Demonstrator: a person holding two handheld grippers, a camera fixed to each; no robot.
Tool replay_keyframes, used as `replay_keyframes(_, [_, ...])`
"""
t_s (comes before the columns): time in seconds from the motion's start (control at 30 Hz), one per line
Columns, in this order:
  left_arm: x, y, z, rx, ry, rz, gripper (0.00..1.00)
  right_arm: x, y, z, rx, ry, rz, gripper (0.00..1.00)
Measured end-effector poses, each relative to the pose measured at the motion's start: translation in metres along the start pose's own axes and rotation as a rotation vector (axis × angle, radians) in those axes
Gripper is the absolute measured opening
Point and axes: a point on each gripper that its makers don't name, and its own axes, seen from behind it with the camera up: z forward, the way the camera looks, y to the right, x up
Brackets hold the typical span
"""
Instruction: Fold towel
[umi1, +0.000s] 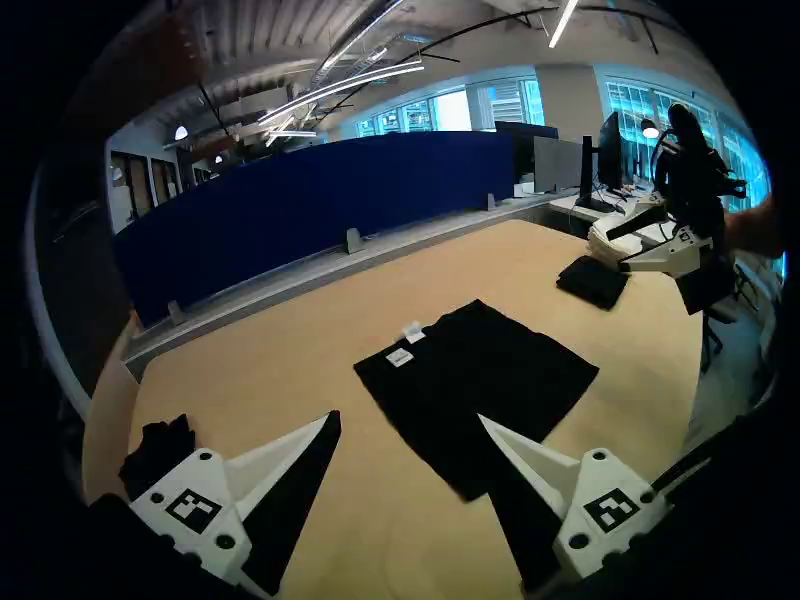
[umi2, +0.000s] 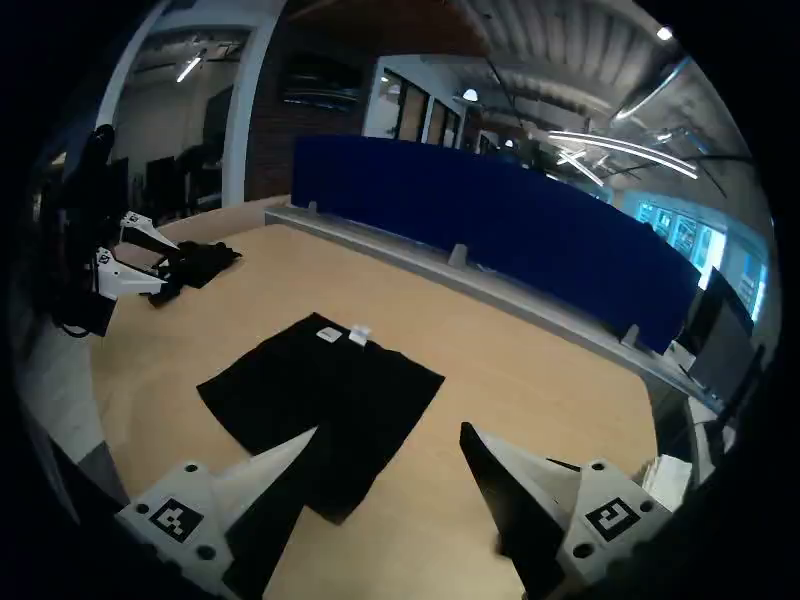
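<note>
Left gripper (umi1: 408, 420): jaws wide apart, nothing between them, hovering above the table. Right gripper (umi2: 390, 432): same, spread and empty.

Black towel (umi1: 480, 385) lies flat and unfolded mid-table, just ahead of both sets of fingertips, not touched by either. It sits diagonal to both cameras, with a corner pointing back at each gripper. The outline is near-square under the fisheye, so I can't tell the long axis for sure. Two white tags (umi1: 407, 345) sit on the edge facing the blue partition (umi1: 300, 215).

The surface is a light wood tabletop (umi1: 300, 380). A crumpled black cloth (umi1: 155, 450) lies near the table's left end in the left gripper view, and a folded black cloth (umi1: 593, 281) at the opposite end.

The room is an open office with monitors (umi1: 560, 160) behind the table, windows, and ceiling strip lights.
</note>
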Motion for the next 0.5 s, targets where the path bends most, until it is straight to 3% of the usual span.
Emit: replay_keyframes(0.5, [-0.069, 0.030, 0.032, -0.067, -0.110, 0.043, 0.91, -0.065, -0.024, 0.036, 0.047, -0.082, -0.002, 1.00])
